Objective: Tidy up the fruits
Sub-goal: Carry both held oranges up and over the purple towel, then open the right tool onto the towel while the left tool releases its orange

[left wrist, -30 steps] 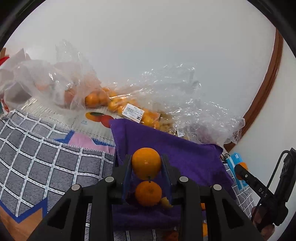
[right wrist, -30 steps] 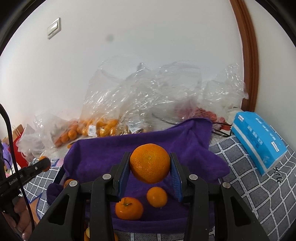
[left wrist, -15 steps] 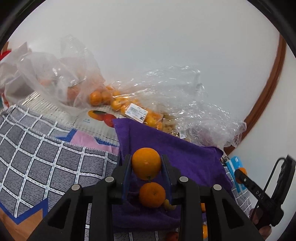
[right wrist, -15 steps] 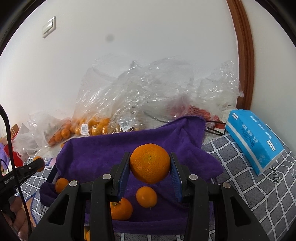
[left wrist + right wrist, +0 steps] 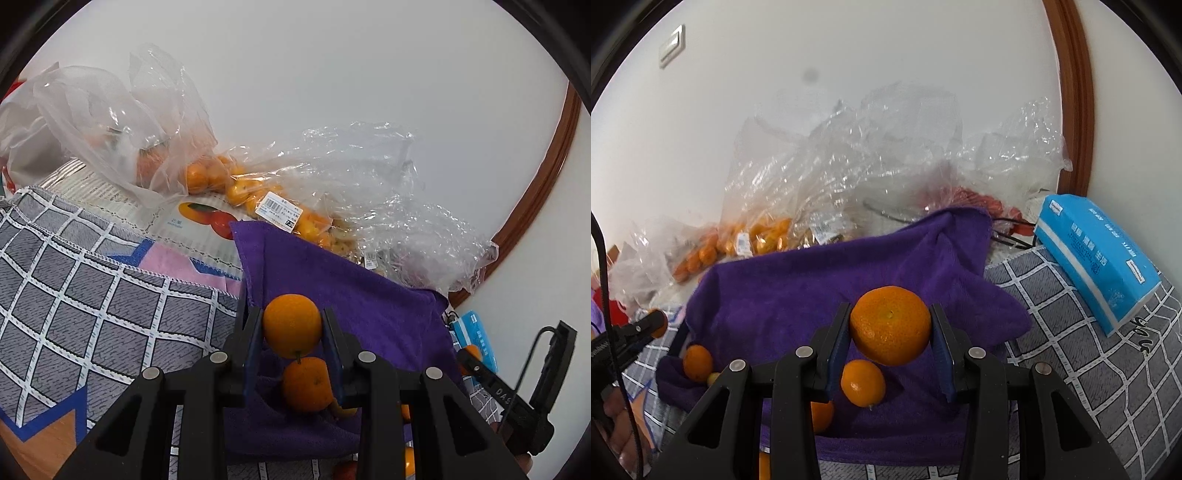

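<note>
My left gripper (image 5: 292, 325) is shut on a small orange (image 5: 291, 324) and holds it above a purple towel (image 5: 332, 280). Another orange (image 5: 306, 384) lies on the towel just below it. My right gripper (image 5: 890, 326) is shut on a larger orange (image 5: 890, 325), also above the purple towel (image 5: 798, 288). Loose oranges lie on the towel below it, one in the middle (image 5: 863, 383) and one at the left edge (image 5: 697, 362). Each gripper shows at the edge of the other's view.
Clear plastic bags with small oranges (image 5: 207, 173) and crumpled empty bags (image 5: 871, 162) line the white wall behind the towel. A blue tissue pack (image 5: 1097, 254) lies at the right on the grey checked cloth (image 5: 92, 280). A brown door frame (image 5: 1075, 96) stands at the right.
Both grippers have drawn a little back and up from the towel, each still holding its orange. The towel and bags look farther and lower in view.
</note>
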The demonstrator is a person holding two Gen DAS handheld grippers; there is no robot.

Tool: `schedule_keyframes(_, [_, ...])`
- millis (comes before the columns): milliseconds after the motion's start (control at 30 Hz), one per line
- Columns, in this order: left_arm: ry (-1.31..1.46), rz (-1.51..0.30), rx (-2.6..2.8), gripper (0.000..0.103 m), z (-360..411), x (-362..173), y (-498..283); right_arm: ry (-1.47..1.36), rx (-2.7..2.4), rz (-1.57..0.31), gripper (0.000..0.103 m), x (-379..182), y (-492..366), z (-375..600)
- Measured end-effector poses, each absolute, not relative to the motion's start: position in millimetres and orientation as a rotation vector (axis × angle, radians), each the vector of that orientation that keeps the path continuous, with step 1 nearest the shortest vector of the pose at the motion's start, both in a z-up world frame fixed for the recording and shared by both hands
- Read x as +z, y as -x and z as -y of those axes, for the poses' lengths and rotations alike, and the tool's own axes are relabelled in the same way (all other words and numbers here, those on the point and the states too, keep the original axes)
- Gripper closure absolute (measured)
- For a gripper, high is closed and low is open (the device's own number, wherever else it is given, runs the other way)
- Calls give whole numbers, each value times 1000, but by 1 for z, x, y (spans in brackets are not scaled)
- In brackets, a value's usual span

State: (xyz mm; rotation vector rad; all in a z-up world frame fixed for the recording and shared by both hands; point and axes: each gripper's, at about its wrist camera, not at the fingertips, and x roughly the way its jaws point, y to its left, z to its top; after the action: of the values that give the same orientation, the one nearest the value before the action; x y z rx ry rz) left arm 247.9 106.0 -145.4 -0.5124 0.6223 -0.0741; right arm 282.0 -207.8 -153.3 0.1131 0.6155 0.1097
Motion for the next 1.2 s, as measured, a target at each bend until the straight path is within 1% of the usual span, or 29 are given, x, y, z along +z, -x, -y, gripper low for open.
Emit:
schedule_keyframes(300, [515, -637, -101, 74, -103, -149, -250, -39, 52, -741, 62, -176, -293, 203])
schedule_keyframes(600, [505, -646, -150, 74, -91, -155, -253, -10, 64, -789, 62, -178, -292, 204])
schedule_keyframes(767, [488, -663, -145, 74, -87, -159, -256, 5, 66, -796, 61, -179, -290, 200])
schedule_keyframes(967, [477, -672, -155, 74, -82, -162, -259, 2, 79, -761, 57, -175, -285, 197])
schedule_keyframes(1200, [438, -667, -178, 74, -74, -162, -259, -20, 111, -723, 56, -170, -277, 192])
